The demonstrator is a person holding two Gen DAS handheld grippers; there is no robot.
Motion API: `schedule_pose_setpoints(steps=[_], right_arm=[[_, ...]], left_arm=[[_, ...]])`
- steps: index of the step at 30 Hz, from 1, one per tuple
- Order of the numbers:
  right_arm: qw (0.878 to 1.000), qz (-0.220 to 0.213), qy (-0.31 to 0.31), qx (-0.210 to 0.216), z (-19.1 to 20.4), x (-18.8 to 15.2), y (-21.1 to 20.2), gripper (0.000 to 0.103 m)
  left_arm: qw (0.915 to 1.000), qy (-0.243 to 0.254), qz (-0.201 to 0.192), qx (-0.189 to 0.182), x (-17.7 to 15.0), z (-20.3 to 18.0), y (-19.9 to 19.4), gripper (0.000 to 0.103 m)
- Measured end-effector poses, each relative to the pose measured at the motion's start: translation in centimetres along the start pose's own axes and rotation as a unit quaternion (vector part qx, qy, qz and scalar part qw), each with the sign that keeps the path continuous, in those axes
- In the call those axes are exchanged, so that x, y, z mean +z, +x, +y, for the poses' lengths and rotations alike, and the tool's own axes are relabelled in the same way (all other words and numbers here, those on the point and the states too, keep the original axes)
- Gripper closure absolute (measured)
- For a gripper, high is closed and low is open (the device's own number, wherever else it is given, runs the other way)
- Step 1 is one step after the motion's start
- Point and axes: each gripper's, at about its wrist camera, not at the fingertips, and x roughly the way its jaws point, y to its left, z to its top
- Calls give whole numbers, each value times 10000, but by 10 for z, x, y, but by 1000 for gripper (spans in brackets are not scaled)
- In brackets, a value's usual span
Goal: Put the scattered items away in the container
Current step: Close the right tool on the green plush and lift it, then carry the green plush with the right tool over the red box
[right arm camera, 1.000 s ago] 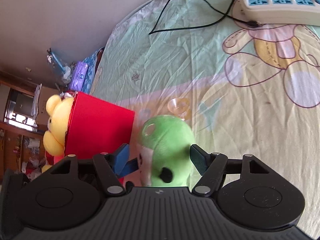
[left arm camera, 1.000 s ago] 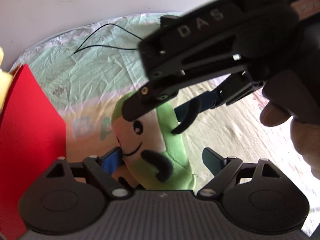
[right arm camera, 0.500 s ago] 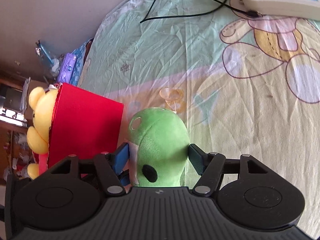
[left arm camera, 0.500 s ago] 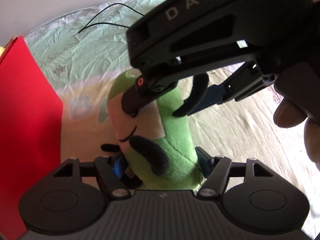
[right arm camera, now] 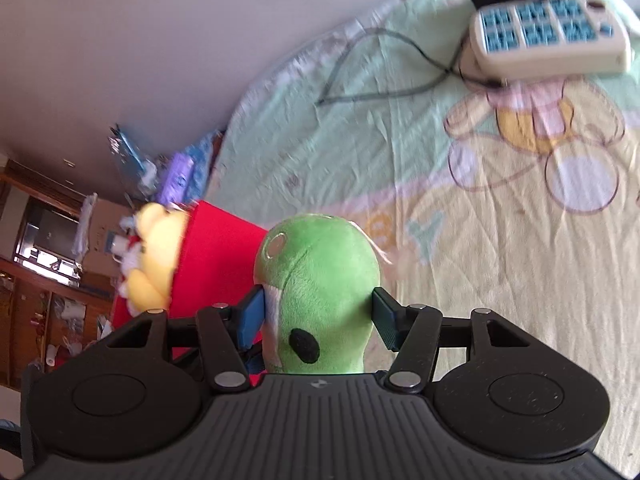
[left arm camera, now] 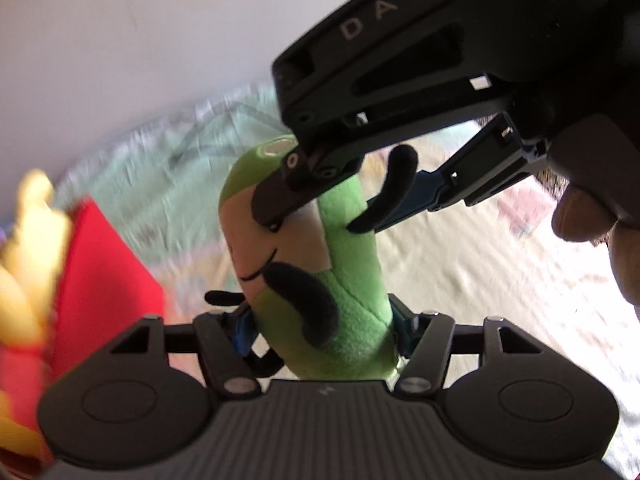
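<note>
Clamping the green plush pickle toy (left arm camera: 344,280), both the left gripper (left arm camera: 320,328) and right gripper (right arm camera: 318,320) have just closed on it, the red fabric container (right arm camera: 216,264) to their left.

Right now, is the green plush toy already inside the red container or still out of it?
Out. The green plush toy is gripped by both the right gripper and left gripper, beside the red container, which holds a yellow plush.

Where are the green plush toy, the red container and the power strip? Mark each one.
green plush toy (right arm camera: 320,272), right wrist view, on its green back.
red container (right arm camera: 216,248), right wrist view, on its red side wall.
power strip (right arm camera: 548,40), right wrist view, on its socket face.
</note>
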Motion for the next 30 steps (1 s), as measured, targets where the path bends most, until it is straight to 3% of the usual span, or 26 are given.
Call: schedule_pose_setpoints(steps=[8,16,22,30], right_arm=[[9926,-830,-743,486,62,6,-39,43],[9798,-1137,-1317,985,130,-4,-23,43],[9732,-1179,-1515,1266,176,-15,23,43],[9696,-1248,-1539,1434,214,-50,96,43]], left_arm=[[9946,174,-917,459,20,23,-64,40],[9861,216,-1352,942,8,77,-105,40],[9819,172,-1422,1241,-20,135,-111,40],[9861,317,-987,1301,-70,208,-95,40]])
